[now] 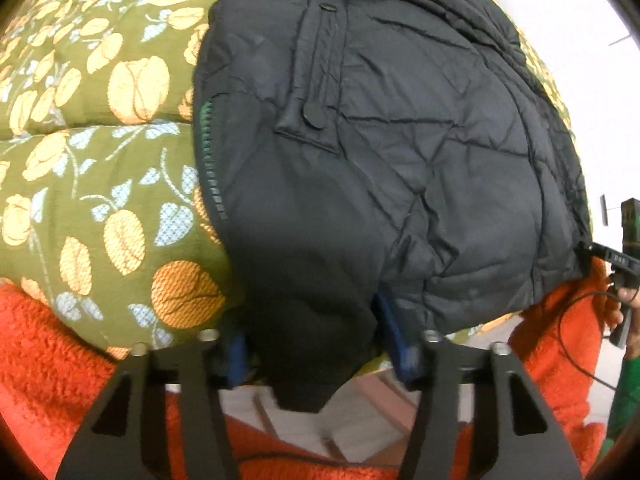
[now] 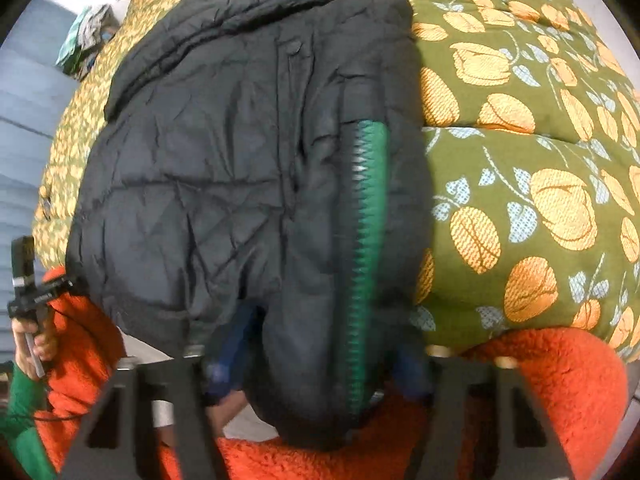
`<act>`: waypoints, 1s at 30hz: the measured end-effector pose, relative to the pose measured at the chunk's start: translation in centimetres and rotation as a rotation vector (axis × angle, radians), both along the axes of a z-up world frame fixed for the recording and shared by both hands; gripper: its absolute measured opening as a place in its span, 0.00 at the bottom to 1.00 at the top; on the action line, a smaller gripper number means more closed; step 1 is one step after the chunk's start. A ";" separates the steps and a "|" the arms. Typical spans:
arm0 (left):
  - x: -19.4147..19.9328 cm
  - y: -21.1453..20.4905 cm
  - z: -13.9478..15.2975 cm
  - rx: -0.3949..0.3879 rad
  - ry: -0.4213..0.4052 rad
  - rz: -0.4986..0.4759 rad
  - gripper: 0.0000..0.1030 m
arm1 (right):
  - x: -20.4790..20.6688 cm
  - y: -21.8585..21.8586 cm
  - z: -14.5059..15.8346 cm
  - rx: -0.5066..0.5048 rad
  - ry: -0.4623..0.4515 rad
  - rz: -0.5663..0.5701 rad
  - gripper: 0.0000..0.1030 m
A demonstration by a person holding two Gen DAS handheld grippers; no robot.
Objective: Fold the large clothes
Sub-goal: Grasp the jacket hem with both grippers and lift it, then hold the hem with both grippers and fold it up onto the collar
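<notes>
A black quilted jacket (image 1: pixel 400 140) lay on an olive floral quilt (image 1: pixel 100 160) over the bed; left claw (image 1: pixel 320 344) and right claw (image 2: pixel 316 364) each clenched its hem above an orange fleece blanket (image 2: pixel 540 380).

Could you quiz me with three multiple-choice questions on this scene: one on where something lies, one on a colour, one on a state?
1. What does the jacket lie on?
A. floral quilt
B. bare floor
C. chair

2. What colour is the zipper tape?
A. red
B. green
C. white

3. What is the right gripper doing?
A. pinching the jacket hem
B. hanging free
C. holding a cup

Answers: 1 A, olive quilt shows around the jacket. 2 B, a green strip runs beside the teeth. 3 A, hem bunched between its blue pads.
</notes>
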State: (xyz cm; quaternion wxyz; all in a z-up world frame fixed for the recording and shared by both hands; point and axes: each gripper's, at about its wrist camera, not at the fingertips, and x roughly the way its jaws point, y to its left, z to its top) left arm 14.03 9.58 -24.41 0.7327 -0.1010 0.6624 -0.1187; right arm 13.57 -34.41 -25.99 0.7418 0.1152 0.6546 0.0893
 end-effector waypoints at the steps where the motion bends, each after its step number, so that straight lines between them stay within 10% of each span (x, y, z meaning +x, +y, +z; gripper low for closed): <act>1: 0.0 0.0 0.3 -0.007 0.000 -0.002 0.40 | 0.1 0.0 0.2 0.004 -0.002 -0.002 0.40; 6: 0.0 0.3 2.1 -0.022 -0.027 -0.007 0.19 | 0.0 0.7 1.5 0.022 -0.041 0.025 0.23; 17: -0.6 1.7 8.4 -0.058 -0.128 -0.011 0.16 | -0.4 0.4 6.6 0.128 -0.139 0.035 0.18; 30: -9.2 2.5 11.6 -0.028 -0.054 -0.085 0.16 | -7.3 -0.8 10.5 0.235 -0.062 0.066 0.18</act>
